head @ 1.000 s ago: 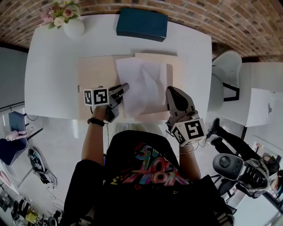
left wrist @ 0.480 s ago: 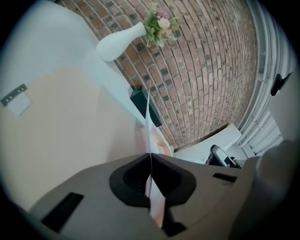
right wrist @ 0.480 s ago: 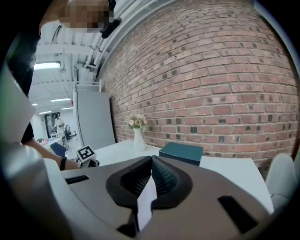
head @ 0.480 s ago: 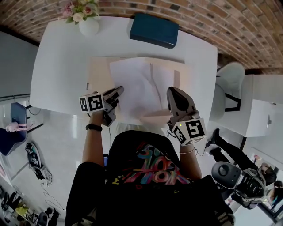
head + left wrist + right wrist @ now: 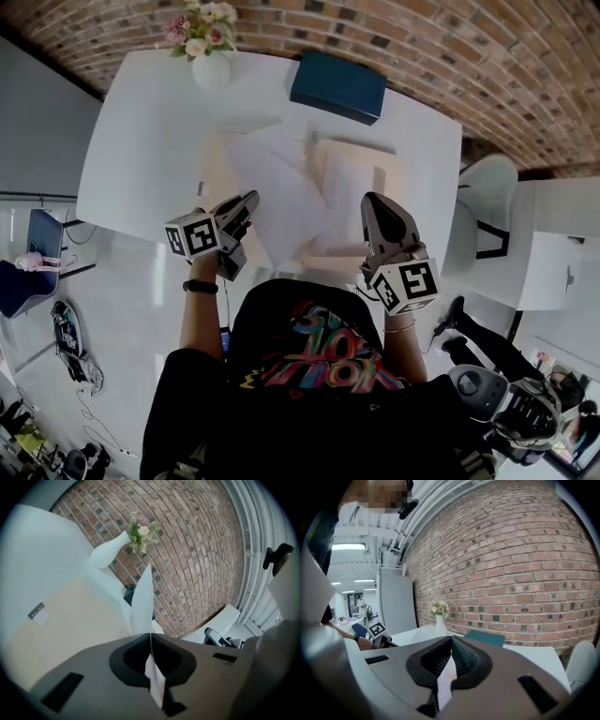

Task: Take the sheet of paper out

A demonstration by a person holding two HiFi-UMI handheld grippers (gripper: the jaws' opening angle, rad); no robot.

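1. Two hand-held grippers work over a white tabletop (image 5: 131, 150), seen from above, and both point away from me toward a brick wall.
2. The left hand-held gripper (image 5: 246, 202) has its jaws pressed fully together on the near left edge of the sheet of paper (image 5: 281, 192). In its own view the sheet stands edge-on and rises straight up from between the pads.
3. The sheet slants across a tan folder (image 5: 217, 164) that lies open on the tabletop. The sheet's pinched corner is raised, and the rest trails back over the folder. I judge the pinch at the edge is there so that I can draw the sheet sideways, clear of the folder, without creasing its middle.
4. The right hand-held gripper (image 5: 375, 204) is also closed, clamped on a thin pale strip. From above it sits at the folder's near right edge, so I judge it is steadying the folder so that it does not follow the sheet. I cannot tell whether that strip is the folder's flap or a second page.
5. Another white page (image 5: 352, 192) shows in the folder's right half.
6. At the far edge stand a white vase of flowers (image 5: 211, 67) and a dark blue box (image 5: 337, 86) — both well apart from the work.
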